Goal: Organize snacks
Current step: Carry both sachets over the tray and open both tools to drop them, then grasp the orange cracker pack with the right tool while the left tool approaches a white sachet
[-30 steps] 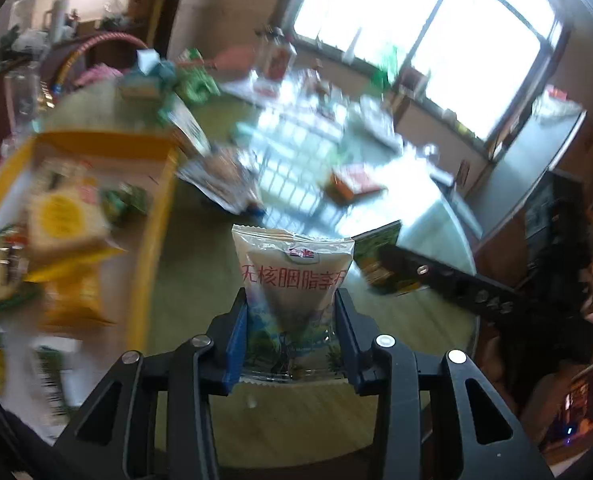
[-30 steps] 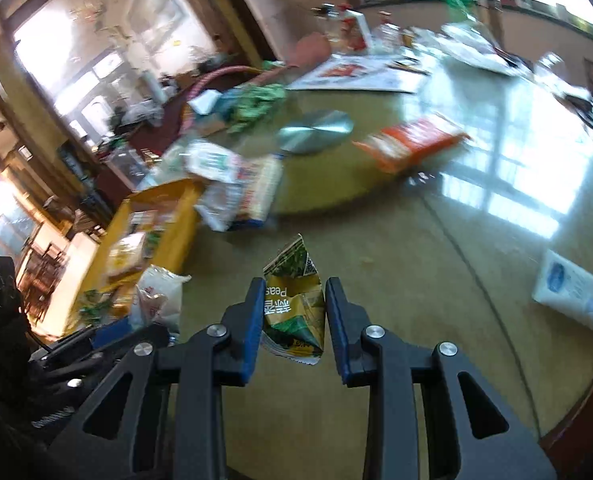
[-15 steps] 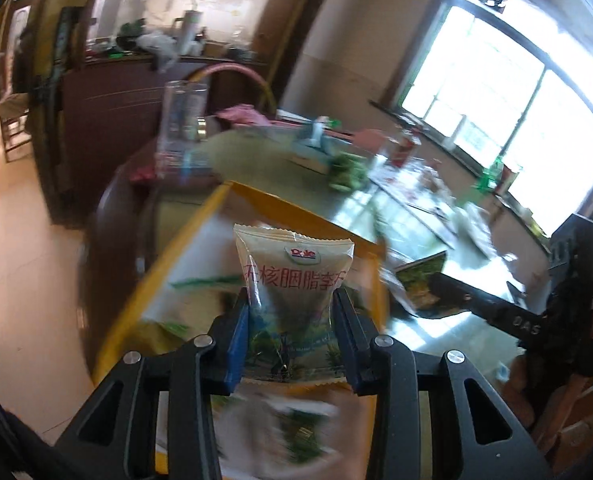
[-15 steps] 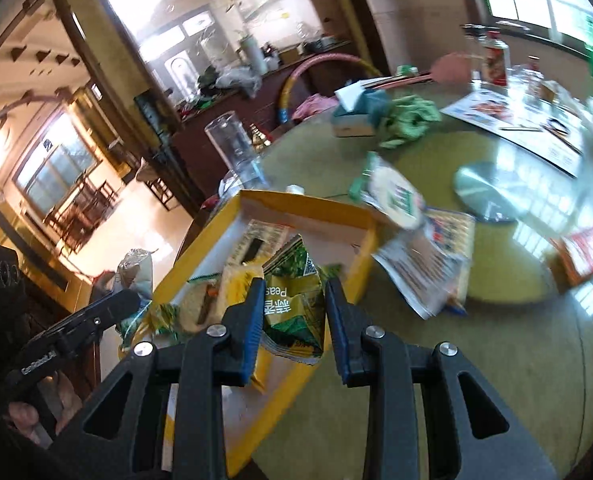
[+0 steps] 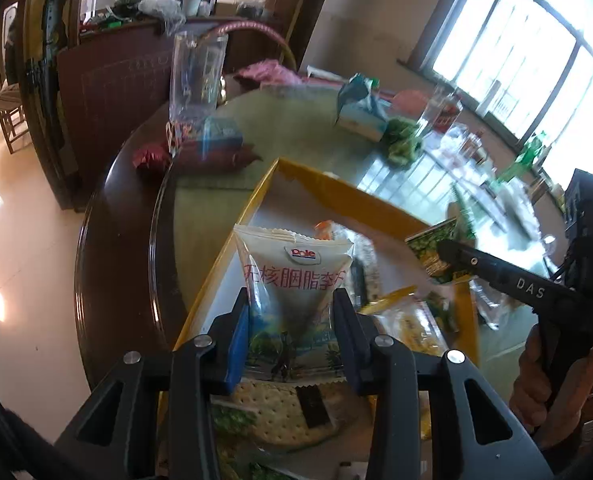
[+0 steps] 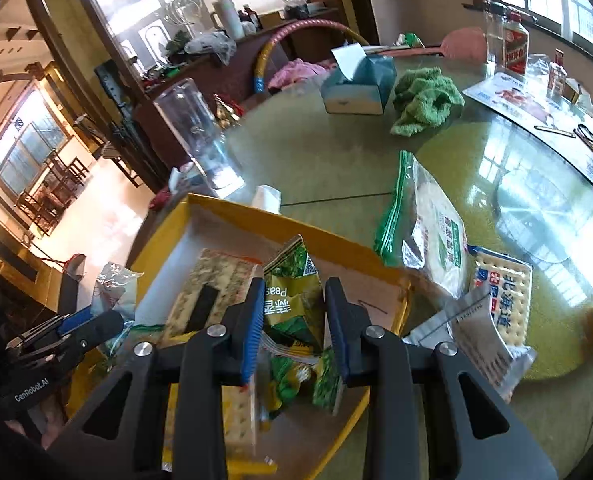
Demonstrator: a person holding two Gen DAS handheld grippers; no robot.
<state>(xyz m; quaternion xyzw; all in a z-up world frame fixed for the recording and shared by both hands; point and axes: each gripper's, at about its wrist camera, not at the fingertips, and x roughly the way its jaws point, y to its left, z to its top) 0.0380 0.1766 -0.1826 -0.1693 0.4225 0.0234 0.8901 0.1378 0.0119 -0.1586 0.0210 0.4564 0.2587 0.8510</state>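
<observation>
The left gripper [image 5: 292, 332] pinches a white Dole snack pouch [image 5: 292, 280] and the right gripper [image 6: 294, 320] a green pea packet [image 6: 294, 296], both above the yellow tray [image 6: 296, 222], loose snack bags [image 6: 436, 236] lying at two o'clock.

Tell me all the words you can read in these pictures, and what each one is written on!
"Dole" and "无核胭脂李": white pouch in the left gripper.
"Peas": green pea packet in the right gripper.
"DAS": right gripper's finger, seen from the left camera.
"GenRobot.AI": left gripper's body, seen from the right camera.
"北海道": cracker pack on the table.
Zip bag label and liquor bottle label: too small to read.
</observation>
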